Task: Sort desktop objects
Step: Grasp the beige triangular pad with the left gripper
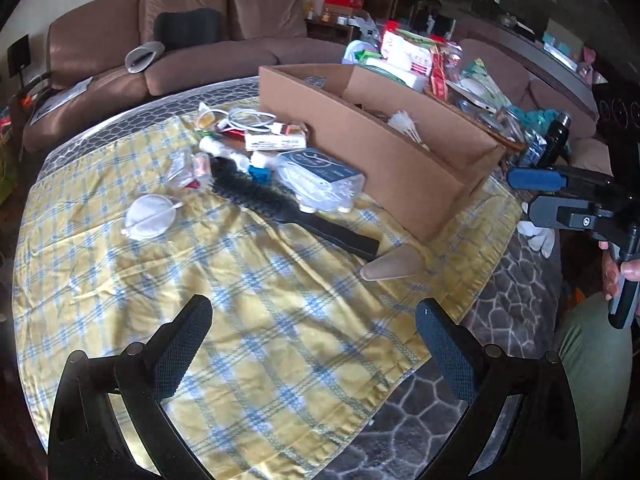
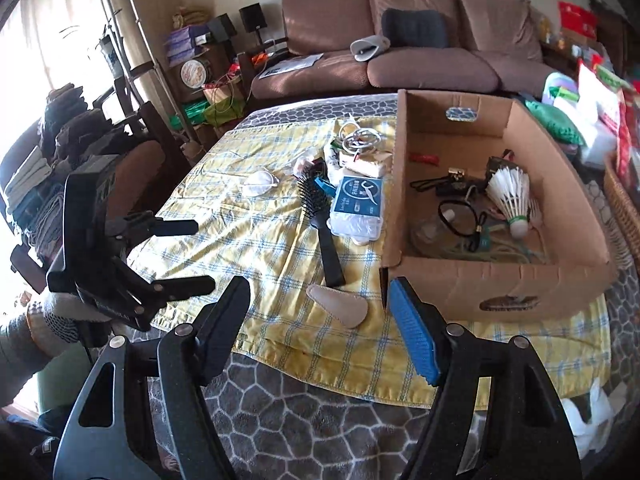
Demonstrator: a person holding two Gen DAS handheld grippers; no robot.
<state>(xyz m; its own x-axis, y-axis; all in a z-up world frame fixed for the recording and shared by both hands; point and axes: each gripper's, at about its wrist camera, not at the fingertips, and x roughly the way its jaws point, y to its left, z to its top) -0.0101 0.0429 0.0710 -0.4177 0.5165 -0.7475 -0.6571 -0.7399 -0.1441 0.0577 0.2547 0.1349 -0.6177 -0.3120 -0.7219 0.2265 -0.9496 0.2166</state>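
On the yellow plaid cloth (image 1: 240, 300) lie a black hairbrush (image 1: 288, 208) (image 2: 322, 220), a clear plastic case with a blue label (image 1: 320, 176) (image 2: 358, 208), a white mask (image 1: 148, 216) (image 2: 258, 182) and a beige wedge (image 1: 392, 268) (image 2: 340, 306). A cardboard box (image 1: 400, 152) (image 2: 500, 288) to the right holds a shuttlecock (image 2: 510, 192) and cords. My left gripper (image 1: 314, 320) (image 2: 204, 254) hangs open over bare cloth. My right gripper (image 2: 320, 300) (image 1: 524, 196), one pad blue, is open near the box corner. The wedge lies just beyond its tips, untouched.
Small packets and a white cable (image 1: 248, 118) crowd the cloth's far end. A brown sofa (image 2: 420, 64) runs behind the table. Packages and a wicker basket (image 2: 624, 208) pile up right of the box. A grey stone-pattern cover (image 2: 320, 420) shows at the near edge.
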